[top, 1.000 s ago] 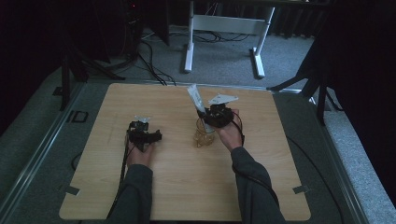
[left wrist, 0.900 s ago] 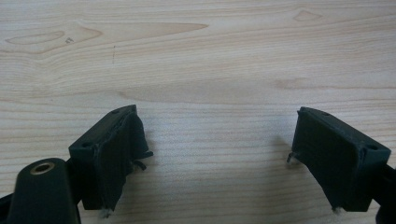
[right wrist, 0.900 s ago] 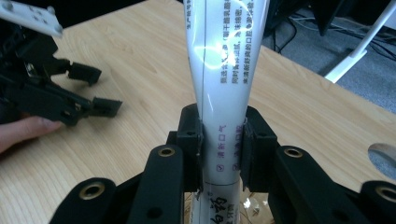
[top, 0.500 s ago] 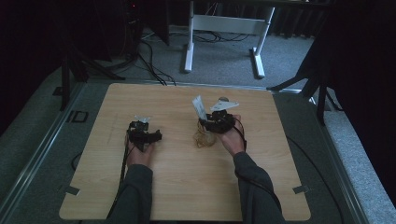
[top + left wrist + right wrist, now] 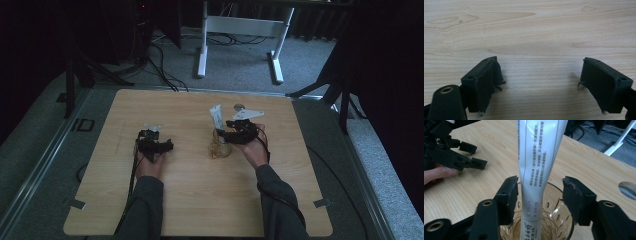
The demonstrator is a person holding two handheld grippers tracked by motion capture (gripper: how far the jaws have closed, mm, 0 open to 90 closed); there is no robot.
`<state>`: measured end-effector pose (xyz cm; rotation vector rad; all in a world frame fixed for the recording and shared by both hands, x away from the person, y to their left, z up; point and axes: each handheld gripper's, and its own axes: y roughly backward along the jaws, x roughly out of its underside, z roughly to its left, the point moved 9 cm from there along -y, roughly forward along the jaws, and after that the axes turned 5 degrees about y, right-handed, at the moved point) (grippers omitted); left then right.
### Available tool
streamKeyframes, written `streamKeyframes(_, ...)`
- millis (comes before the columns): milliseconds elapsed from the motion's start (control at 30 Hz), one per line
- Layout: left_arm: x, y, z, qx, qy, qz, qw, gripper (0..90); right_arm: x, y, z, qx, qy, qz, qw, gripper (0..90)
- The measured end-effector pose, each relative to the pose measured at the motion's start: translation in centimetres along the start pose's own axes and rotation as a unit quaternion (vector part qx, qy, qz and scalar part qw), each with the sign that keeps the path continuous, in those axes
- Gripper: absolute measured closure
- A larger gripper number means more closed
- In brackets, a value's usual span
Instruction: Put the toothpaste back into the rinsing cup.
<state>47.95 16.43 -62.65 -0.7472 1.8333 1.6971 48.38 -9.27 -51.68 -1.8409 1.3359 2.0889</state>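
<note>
Toothpaste tube [image 5: 537, 170], white with printed text, now stands upright in the amber glass cup [image 5: 220, 148] right of centre frame, where a second ago it hung tilted above. The right gripper [image 5: 539, 195] straddles it, jaws spread and apparently off it, so the drop looks done. The left gripper [image 5: 541, 85] rests wide open, empty, centre-left.

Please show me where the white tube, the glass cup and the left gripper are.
white tube [image 5: 536, 170]: right gripper view, its printed middle.
glass cup [image 5: 555, 202]: right gripper view, its inner wall.
left gripper [image 5: 169, 145]: high view, between its fingertips.
</note>
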Motion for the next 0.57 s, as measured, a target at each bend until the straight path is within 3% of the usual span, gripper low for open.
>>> streamKeyframes(233, 0.0, 0.0, 0.0, 0.0, -0.001, 0.001, 1.0, 15.1, -0.1, 0.9, -0.1, 0.007, 0.006, -0.005, 0.9999, 32.8)
streamKeyframes(567, 0.0, 0.0, 0.0, 0.0, -0.001, 0.001, 1.0, 15.1, 0.1, 2.3, -0.6, 0.021, 0.009, -0.013, 0.9996, 28.2)
